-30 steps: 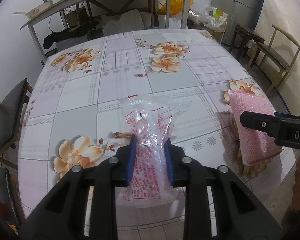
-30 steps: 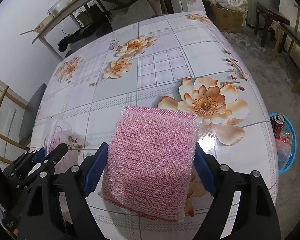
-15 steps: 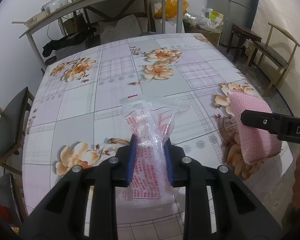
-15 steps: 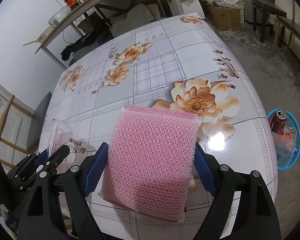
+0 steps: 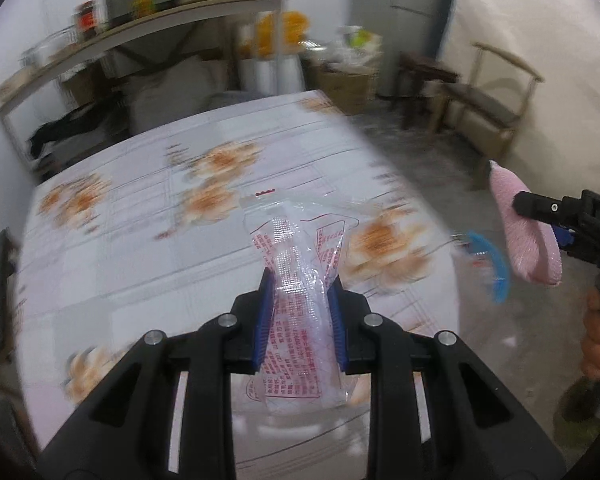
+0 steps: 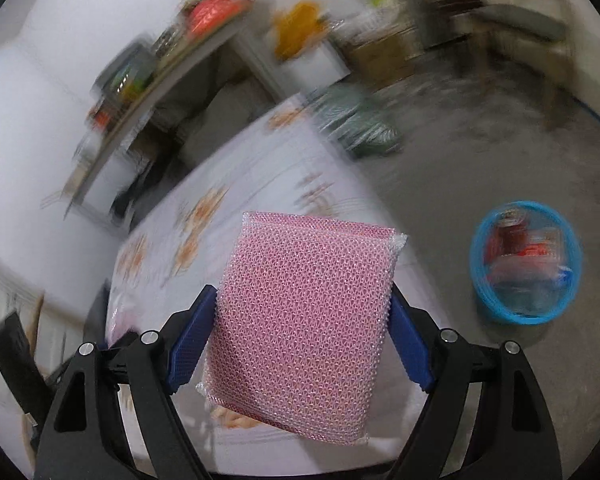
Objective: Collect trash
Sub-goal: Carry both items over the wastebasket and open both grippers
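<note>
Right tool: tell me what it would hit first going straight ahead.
Probably the flowered table: beyond the held pink sponge, the right tool aims at its far edge. The blue basket sits off right. Depth unclear.

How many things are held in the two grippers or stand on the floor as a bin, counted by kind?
Clear plastic bag with red print, held in the left gripper: 1
Pink mesh scouring sponge, held in the right gripper: 1
Round blue plastic basket on the floor: 1
Total: 3
</note>
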A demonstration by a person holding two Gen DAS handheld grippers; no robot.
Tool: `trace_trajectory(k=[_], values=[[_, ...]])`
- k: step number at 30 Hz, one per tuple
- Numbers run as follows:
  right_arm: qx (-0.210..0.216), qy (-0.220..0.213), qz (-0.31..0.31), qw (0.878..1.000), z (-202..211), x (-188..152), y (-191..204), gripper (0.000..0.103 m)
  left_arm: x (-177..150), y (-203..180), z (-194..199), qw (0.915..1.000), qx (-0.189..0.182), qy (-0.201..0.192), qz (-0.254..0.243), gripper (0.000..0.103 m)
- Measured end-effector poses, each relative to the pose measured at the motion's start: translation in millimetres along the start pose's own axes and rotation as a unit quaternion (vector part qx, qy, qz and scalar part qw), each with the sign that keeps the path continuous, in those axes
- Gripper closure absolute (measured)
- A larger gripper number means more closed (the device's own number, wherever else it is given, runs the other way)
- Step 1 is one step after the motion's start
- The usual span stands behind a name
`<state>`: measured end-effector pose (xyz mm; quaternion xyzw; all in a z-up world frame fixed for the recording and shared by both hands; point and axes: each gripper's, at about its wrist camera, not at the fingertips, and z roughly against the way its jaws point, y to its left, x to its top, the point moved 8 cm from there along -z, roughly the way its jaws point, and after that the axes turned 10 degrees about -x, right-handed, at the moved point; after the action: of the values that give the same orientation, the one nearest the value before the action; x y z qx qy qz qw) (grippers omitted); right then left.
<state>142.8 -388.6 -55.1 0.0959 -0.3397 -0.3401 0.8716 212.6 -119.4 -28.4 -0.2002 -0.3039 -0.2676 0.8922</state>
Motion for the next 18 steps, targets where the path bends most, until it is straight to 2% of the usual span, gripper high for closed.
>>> trace_trajectory(k=[2, 5, 9, 12, 14, 18], values=[[-0.028, -0.029, -0.053, 0.998, 20.5, 13.9, -53.6, 0.024, 15.0, -22.7, -9.7, 0.9993, -0.037, 0.007, -0.006, 0.079], [-0.06, -0.046, -0.123, 0.989, 38.7, 14.5, -124.5, 0.024, 35.5, -62.3, -30.4, 0.9956, -0.087, 0.028, -0.02, 0.079], [-0.084, -0.033, -0.191, 0.977, 38.7, -5.4, -191.8, 0.024, 53.6, -129.6, -73.4, 0.9841, -0.155, 0.079, -0.038, 0.079], [-0.089, -0.006, -0.229, 0.969, 20.6, -26.3, -225.4, 0.024, 53.6, -171.9, -114.7, 0.974, -0.183, 0.129, -0.036, 0.079], [-0.077, 0.021, -0.256, 0.963, -2.2, -39.8, -242.9, 0.024, 47.8, -193.9, -143.9, 0.9667, -0.193, 0.165, -0.034, 0.079], [-0.055, 0.054, -0.293, 0.953, -40.8, -47.1, -261.9, 0.024, 30.1, -230.0, -207.6, 0.9509, -0.194, 0.238, -0.034, 0.079]])
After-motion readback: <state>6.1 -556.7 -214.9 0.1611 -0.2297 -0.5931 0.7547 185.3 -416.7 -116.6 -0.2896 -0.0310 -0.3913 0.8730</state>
